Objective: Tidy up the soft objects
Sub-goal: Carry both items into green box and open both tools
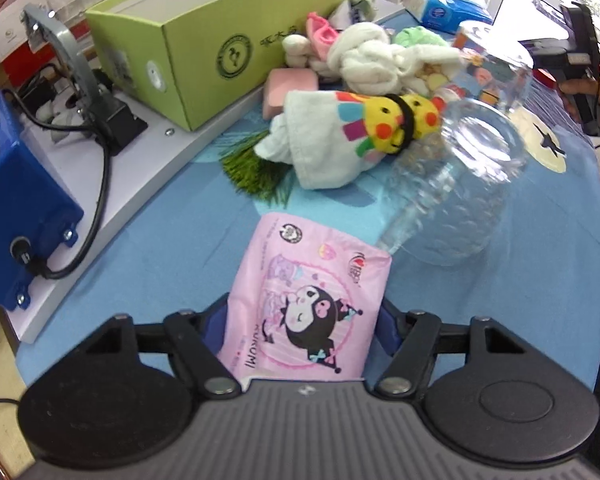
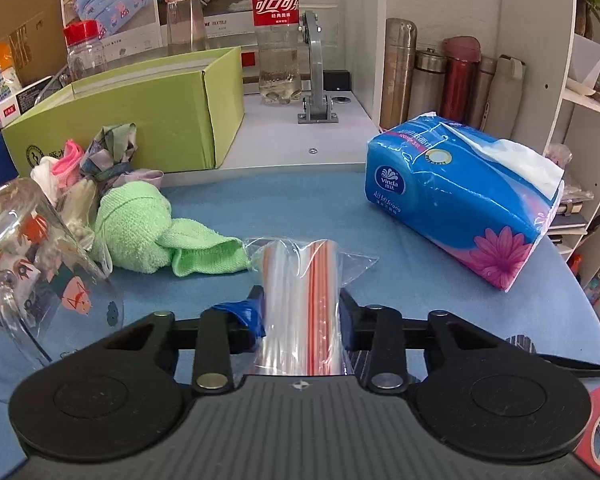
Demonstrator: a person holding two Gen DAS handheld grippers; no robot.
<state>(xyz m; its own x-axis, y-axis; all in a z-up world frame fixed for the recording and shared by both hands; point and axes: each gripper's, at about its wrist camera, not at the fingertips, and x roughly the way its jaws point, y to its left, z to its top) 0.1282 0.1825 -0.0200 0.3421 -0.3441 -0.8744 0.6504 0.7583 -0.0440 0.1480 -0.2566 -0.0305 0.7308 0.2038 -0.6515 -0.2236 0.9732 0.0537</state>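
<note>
L gripper (image 1: 304,320) was clenched on the pink plastic tissue pack w/ black cartoon character print (image 1: 310,300); pack stuck out fwd between my fingers, far end over the blue tablecloth (image 1: 172,232), its far R corner at the base of a clear ribbed plastic jar (image 1: 456,184) lying on its side. Whether pack and jar touched: couldn't tell.

R gripper (image 2: 300,320) was clenched on a rolled clear zip bag w/ orange-red seal strips (image 2: 300,300); roll pointed fwd, loose film flaring at the far end above the cloth. Blue tape on my L finger (image 2: 246,312).

Just beyond the pink pack: white folded towel w/ coloured patches (image 1: 320,148), a yellow plush toy w/ black band (image 1: 396,120) resting on it, and a green bristly tuft (image 1: 256,168) beside its near edge. Behind those, a pile: knotted white cloth (image 1: 364,68), pink foam block (image 1: 288,88), pink sock-like item (image 1: 320,32), all near the open lime-green cardboard box (image 1: 204,52).

R view: knotted light-green terry towel (image 2: 152,232) just L of the zip bag tip; a clear printed glass mug (image 2: 40,264) on its side further L. Blue Vinda soft tissue pack w/ pink flower (image 2: 468,204) well to the R, opened at top. Cola bottle w/ red label (image 2: 276,32) and a row of metal flasks (image 2: 432,76) stood at the back.
</note>
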